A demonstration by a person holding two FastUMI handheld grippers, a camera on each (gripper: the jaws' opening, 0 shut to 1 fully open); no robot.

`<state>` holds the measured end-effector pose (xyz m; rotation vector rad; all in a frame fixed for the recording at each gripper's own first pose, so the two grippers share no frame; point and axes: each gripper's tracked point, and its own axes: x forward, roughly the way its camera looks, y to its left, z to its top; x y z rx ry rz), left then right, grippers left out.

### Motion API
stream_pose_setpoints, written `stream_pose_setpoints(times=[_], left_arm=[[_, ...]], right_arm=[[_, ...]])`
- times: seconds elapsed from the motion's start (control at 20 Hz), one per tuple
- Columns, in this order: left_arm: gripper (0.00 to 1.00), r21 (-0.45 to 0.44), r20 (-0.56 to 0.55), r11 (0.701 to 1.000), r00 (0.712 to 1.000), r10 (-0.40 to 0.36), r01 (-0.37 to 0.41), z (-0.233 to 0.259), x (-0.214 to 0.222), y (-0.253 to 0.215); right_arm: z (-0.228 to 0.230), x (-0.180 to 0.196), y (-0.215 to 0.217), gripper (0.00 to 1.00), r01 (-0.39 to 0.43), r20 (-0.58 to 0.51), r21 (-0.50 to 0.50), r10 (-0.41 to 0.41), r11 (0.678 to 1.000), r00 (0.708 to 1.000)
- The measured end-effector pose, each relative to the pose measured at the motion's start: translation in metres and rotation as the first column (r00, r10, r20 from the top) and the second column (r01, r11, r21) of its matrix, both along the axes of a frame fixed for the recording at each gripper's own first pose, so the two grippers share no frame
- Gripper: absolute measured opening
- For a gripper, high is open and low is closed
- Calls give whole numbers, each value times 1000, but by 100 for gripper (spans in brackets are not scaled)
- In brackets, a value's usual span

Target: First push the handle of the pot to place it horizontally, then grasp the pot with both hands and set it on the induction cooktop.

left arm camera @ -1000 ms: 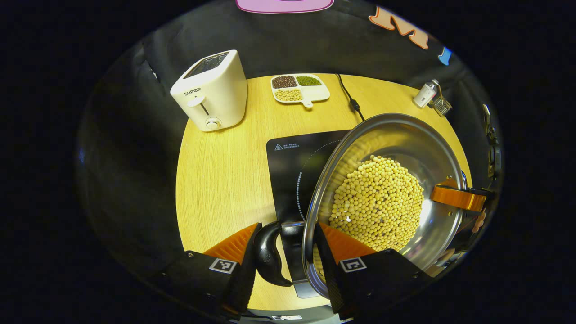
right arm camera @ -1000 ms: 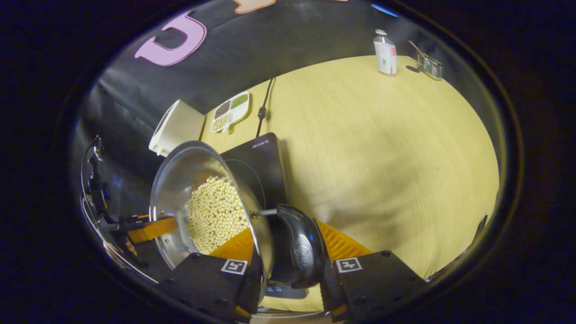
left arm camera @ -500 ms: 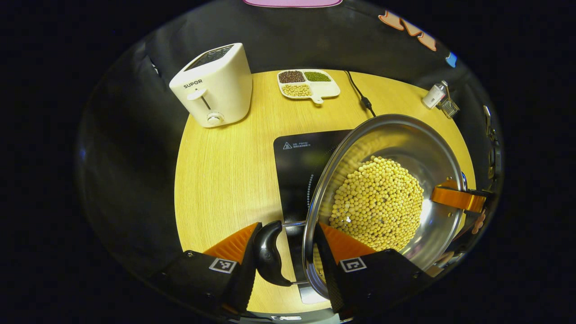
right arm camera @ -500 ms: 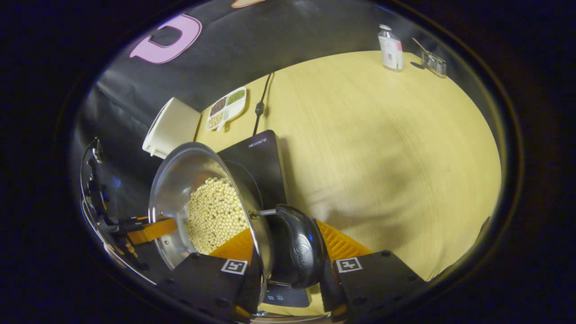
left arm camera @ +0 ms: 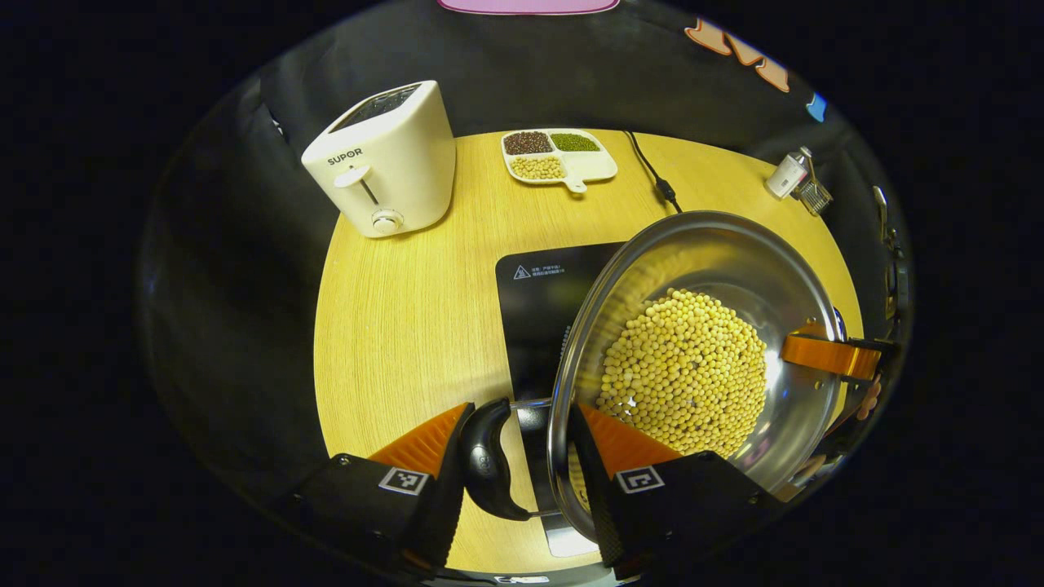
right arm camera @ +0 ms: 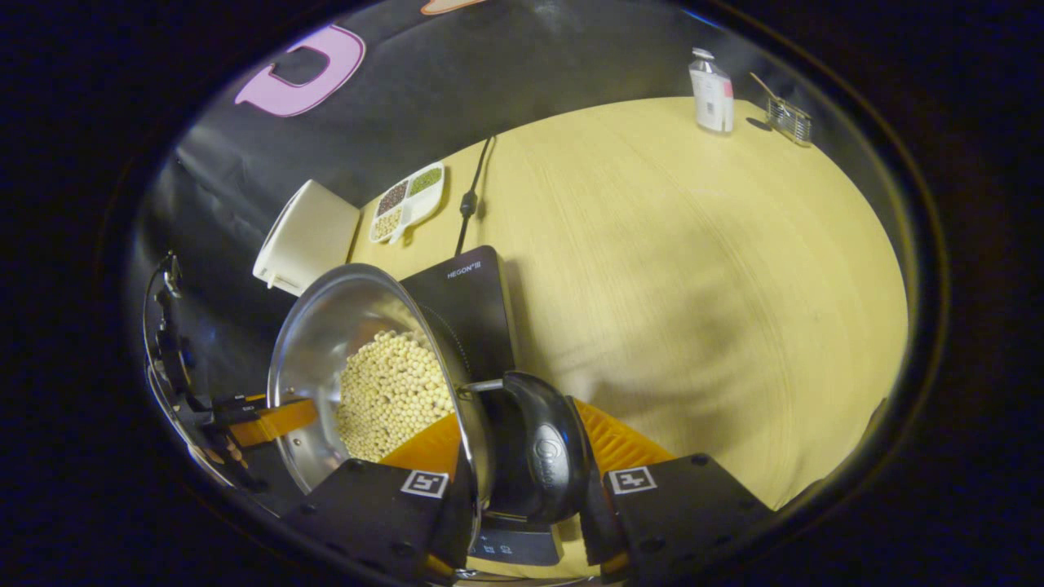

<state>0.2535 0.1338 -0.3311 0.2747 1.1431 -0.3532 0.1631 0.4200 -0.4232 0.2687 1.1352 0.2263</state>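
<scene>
Wooden table (right arm camera: 693,269) under black cooktop (left arm camera: 542,310), toaster (left arm camera: 383,163) near dark cloth wall (right arm camera: 506,73)

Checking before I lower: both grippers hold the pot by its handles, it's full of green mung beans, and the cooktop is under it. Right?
Not quite: the pot holds pale yellow beans, as the left gripper view shows. The left gripper and right gripper do straddle its handles, over the cooktop.

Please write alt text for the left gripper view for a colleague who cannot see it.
The left tongs grip a steel pot of yellow beans by its rim and side handle, above a black induction cooktop on a wooden table. A toaster and divided dish stand behind.
</scene>
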Motion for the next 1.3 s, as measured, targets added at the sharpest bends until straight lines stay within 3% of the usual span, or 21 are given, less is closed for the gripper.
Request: stream_pose_setpoints(times=[0.8, 0.9, 0.95, 1.0, 1.15, 1.2, 1.25, 1.3], left_arm=[[70, -66, 39, 998, 999, 9, -6, 0, 4, -2], [70, -75, 42, 997, 999, 15, -12, 0, 4, -3], [70, -81, 43, 997, 999, 19, -16, -1, 4, -3], [70, -87, 45, 996, 999, 24, -20, 0, 4, -3], [70, -105, 51, 994, 998, 43, -37, -1, 3, -3], [70, -106, 54, 993, 997, 56, -50, -2, 2, -1], [71, -98, 53, 993, 996, 77, -71, -5, 2, 2], [72, -94, 57, 991, 993, 101, -95, -8, 1, 4]], right_arm=[[0, 2, -1, 54, -23, 17, -8, 23, 1000, 1000], [0, 3, -2, 59, -22, 18, -10, 22, 1000, 1000], [0, 2, -1, 55, -22, 16, -10, 22, 1000, 1000], [0, 2, -1, 59, -19, 14, -11, 19, 1000, 1000], [-1, 2, -2, 55, -19, 16, -14, 19, 1000, 1000], [-3, 1, -3, 60, -22, 15, -30, 22, 999, 1000], [-9, -3, -6, 57, -31, 4, -54, 31, 998, 1000], [-12, -7, -9, 68, -50, -4, -74, 50, 996, 999]])
